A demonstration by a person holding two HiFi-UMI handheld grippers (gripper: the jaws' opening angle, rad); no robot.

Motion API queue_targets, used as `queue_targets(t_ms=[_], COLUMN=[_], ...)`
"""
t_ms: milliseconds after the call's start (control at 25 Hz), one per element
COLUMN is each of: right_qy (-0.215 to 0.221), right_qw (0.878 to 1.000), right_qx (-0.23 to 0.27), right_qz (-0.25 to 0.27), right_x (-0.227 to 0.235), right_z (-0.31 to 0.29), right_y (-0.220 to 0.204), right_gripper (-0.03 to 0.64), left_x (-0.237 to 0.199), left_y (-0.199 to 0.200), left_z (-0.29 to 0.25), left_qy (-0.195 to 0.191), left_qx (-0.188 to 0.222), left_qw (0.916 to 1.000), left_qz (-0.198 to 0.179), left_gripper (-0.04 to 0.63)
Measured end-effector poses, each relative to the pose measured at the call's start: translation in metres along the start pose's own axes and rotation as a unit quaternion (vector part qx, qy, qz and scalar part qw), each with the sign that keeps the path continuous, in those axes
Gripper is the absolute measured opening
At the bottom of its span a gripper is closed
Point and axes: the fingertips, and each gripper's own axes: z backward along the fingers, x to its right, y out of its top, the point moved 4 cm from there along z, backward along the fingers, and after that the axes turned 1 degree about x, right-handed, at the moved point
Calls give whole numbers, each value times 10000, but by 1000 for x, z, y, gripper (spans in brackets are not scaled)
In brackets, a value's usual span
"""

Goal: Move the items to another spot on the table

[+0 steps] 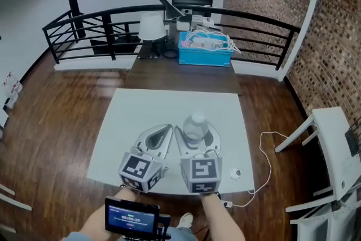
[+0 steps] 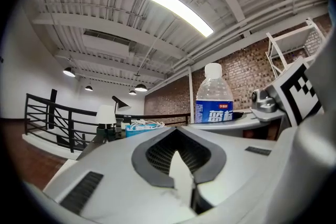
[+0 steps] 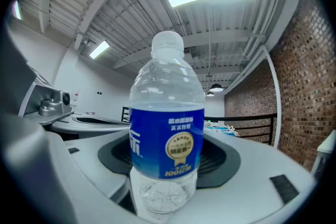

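**Head view.** The right gripper [image 1: 198,143] clasps a water bottle [image 1: 196,126] upright in its jaws, over the pale counter [image 1: 169,107] toward its 6 o'clock edge. The left gripper [image 1: 158,141], at the bottle's 9 o'clock, has its jaws drawn together on nothing.

**Left gripper view.** The jaws meet, empty, and the bottle [image 2: 214,99] stands at 2 o'clock.

**Right gripper view.** The jaws grip the bottle low, by its ribbed base. It is clear plastic with a white cap and a blue label bearing a gold seal.

The carry likely goes best with the bottle kept vertical and its base set flat before release.
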Motion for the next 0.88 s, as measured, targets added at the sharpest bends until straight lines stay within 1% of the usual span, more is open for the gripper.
queue_targets(t_ms=[120,240,560,800,880], right_qy=[-176,-270,-663,-964,-1041], right_qw=[9998,9995,9975,9949,9940], right_qx=[-70,-172,-247,-307,-334], right_qz=[11,-6,24,46,59], right_x=[27,47,107,150,162], right_z=[12,24,56,80,89], right_y=[-2,-7,-22,-35,-38], right_gripper=[290,290,290,290,290], left_x=[18,42,88,136,151], left_y=[-8,-6,-16,-24,-25], left_z=[-19,-34,-76,-107,-115], left_qy=[-126,-281,-467,-889,-975], left_qx=[68,0,27,-78,-81], left_qw=[9999,9996,9989,9959,9950], left_qz=[-67,16,51,160,181], left_gripper=[3,3,3,3,3])
